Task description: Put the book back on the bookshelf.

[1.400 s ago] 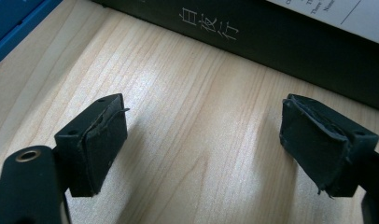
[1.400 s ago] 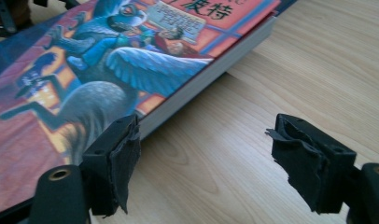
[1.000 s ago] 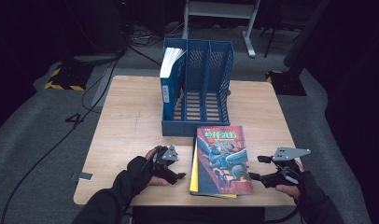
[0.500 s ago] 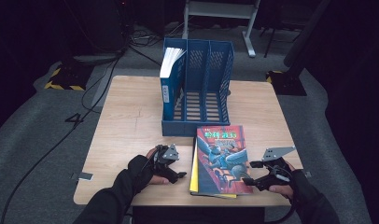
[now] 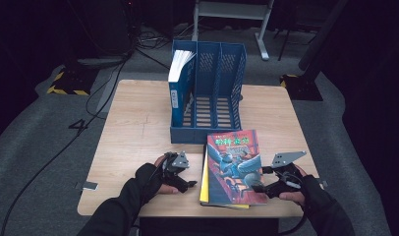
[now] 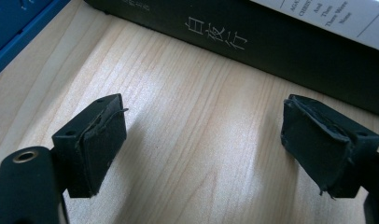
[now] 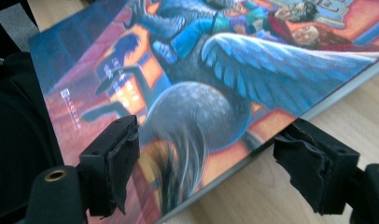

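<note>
Both jaws wide (nothing held) — right gripper (image 7: 204,163) straddles book (image 7: 215,79).

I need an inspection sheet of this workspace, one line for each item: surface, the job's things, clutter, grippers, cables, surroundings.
Surface: wooden table, light grain, bare at the left.
Job's things: stack of books lying flat at the near edge, illustrated cover on top, a yellow one beneath; blue file rack behind it, one book standing in its left compartment.
Clutter: nothing seen on the table.
Grippers: left gripper open, resting on the table beside the stack; right gripper open, its jaws astride the top book's near right edge.
Cables: several on the floor to the left and behind.
Surroundings: dark room, grey floor, white metal stand behind the table.
</note>
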A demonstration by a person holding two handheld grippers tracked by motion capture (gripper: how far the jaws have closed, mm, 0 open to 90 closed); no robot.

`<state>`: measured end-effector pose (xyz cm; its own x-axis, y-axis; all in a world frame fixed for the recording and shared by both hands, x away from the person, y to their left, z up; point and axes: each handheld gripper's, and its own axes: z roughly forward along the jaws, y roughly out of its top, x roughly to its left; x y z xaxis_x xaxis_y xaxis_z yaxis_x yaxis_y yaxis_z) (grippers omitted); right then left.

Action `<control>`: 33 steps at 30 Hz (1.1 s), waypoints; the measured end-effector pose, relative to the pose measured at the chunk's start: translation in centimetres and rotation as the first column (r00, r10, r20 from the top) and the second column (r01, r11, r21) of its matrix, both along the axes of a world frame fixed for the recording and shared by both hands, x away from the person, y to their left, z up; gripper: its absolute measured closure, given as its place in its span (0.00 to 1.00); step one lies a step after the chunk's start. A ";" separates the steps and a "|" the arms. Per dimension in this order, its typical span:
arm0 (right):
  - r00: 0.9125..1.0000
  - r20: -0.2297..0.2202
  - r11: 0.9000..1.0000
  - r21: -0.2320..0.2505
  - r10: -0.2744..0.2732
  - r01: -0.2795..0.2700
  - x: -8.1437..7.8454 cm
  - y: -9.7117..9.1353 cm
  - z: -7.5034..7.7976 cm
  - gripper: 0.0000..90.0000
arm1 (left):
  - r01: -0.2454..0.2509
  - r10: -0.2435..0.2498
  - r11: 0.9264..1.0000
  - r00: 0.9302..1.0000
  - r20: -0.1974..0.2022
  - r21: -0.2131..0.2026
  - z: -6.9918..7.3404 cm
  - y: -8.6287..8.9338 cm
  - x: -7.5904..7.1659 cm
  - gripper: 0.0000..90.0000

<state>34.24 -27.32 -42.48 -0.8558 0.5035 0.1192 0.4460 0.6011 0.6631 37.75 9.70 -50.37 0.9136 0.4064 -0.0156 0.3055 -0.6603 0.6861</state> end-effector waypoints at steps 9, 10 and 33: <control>1.000 0.024 0.999 0.031 -0.016 0.015 1.7 1.1 0.1 0.38 | -0.001 0.001 1.000 1.000 0.003 0.001 0.0 -0.1 0.1 0.16; 1.000 0.024 0.999 0.031 -0.016 0.015 1.7 1.1 0.1 0.38 | -0.001 0.001 1.000 1.000 0.003 0.001 0.0 -0.1 0.1 0.16; 0.998 0.005 0.976 0.207 0.067 -0.066 2.7 3.3 -0.3 0.85 | -0.138 0.140 0.988 0.989 0.037 -0.069 1.5 -0.3 2.8 0.34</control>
